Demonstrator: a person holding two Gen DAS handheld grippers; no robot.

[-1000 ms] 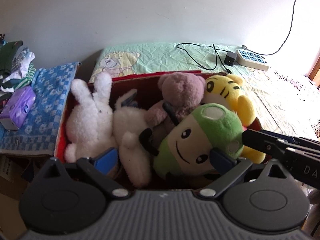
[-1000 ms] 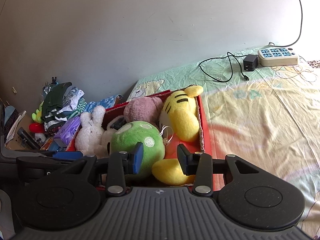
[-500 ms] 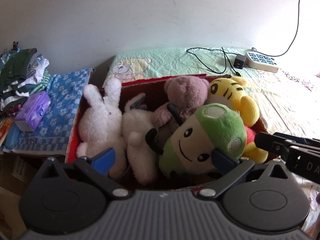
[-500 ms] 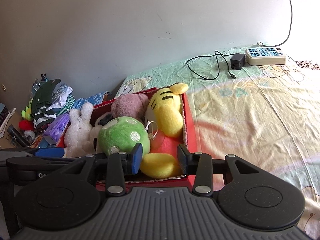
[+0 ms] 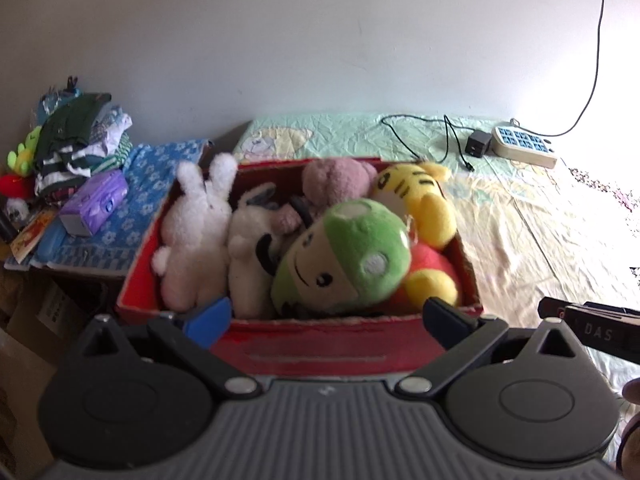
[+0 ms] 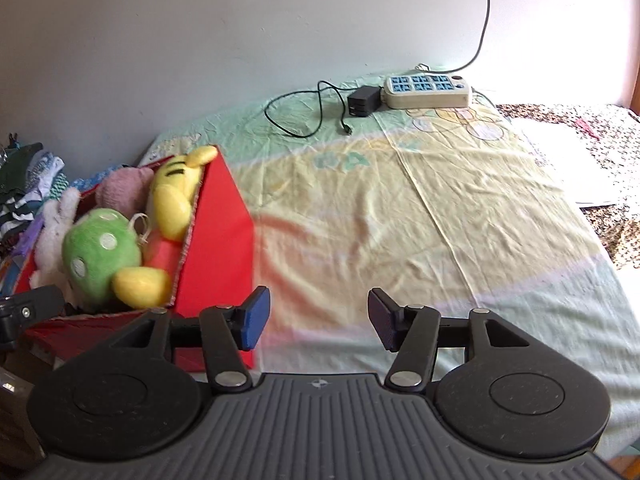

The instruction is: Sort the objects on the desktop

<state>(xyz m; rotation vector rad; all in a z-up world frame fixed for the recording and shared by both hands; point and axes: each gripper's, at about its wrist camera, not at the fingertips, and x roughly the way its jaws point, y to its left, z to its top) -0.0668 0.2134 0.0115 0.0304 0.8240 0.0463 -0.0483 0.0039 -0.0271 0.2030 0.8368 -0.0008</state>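
Right gripper point(image 6: 316, 318) newly widened and empty over bedsheet point(image 6: 400, 220), left gripper point(image 5: 326, 318) wide open, empty, framing full red cardboard box point(image 5: 328, 344) of plush toys, lower centre: sorting seemingly finished.

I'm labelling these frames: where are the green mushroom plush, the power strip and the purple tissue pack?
green mushroom plush point(image 5: 352, 256), left wrist view, cap.
power strip point(image 6: 426, 90), right wrist view, top face.
purple tissue pack point(image 5: 96, 204), left wrist view, side.

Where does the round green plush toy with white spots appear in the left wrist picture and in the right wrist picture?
Left wrist view: the round green plush toy lies at centre, face towards the camera, inside the red cardboard box.
Right wrist view: the same toy is at the far left, its spotted back showing.
Shared landmark: the yellow striped tiger plush beside it.
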